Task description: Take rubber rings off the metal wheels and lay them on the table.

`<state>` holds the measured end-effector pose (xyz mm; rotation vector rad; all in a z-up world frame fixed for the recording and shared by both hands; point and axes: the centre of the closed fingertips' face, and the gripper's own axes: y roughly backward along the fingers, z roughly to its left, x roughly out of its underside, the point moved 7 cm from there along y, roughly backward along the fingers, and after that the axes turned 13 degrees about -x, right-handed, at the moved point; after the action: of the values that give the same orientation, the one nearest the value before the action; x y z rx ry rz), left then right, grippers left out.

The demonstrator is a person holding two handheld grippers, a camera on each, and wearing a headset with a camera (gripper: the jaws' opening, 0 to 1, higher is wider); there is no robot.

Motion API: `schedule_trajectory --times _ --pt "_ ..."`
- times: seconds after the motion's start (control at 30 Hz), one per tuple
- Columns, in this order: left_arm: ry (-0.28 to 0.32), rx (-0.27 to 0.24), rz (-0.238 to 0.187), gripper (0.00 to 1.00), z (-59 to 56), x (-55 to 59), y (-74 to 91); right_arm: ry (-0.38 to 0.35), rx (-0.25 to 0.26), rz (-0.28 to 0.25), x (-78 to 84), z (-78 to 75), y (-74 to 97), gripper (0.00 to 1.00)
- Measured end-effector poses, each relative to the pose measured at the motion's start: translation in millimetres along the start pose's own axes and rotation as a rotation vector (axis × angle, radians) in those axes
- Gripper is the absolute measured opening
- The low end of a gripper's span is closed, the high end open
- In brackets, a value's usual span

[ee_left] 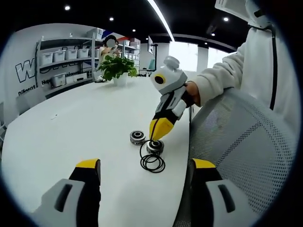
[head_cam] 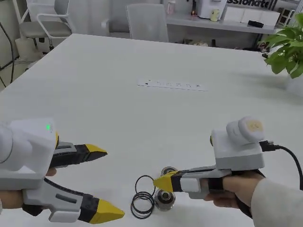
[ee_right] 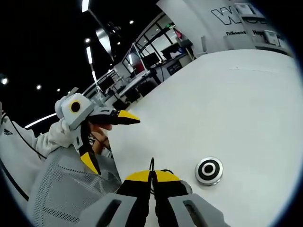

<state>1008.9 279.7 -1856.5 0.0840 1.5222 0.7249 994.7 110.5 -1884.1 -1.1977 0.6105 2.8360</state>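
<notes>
Two metal wheels (head_cam: 168, 171) (head_cam: 164, 200) lie near the table's front edge. My right gripper (head_cam: 159, 182) is shut on a thin black rubber ring (head_cam: 140, 182), which loops out from its yellow tips just left of the wheels. In the right gripper view that ring (ee_right: 152, 164) shows as a dark line between the closed jaws, with one wheel (ee_right: 209, 170) to the right. More black rings (head_cam: 142, 205) lie flat beside the nearer wheel. My left gripper (head_cam: 108, 182) stands open to the left, apart from the rings. The left gripper view shows both wheels (ee_left: 138, 137) (ee_left: 155, 147) and the lying rings (ee_left: 152, 163).
A flat white strip (head_cam: 173, 85) lies mid-table. A potted plant (head_cam: 286, 49) stands at the far right edge. Chairs (head_cam: 147, 21) and shelving stand beyond the white table (head_cam: 118, 94), which is wide and bare towards the back.
</notes>
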Motion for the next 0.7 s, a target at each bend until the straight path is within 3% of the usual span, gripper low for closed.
schedule_trajectory --times 0.3,0.43,0.7 --pt "-0.005 0.01 0.035 0.71 -1.1 5.0 -0.8 0.032 0.004 0.126 19.1 0.4 -14.8 0.0" --pt "-0.005 0.015 0.05 0.71 -1.4 7.2 -1.3 0.033 0.016 0.129 19.3 -1.5 -13.9 0.0" --pt "-0.011 0.023 0.066 0.71 -2.4 9.7 -1.7 0.009 -0.006 0.088 13.9 0.6 -11.9 0.0"
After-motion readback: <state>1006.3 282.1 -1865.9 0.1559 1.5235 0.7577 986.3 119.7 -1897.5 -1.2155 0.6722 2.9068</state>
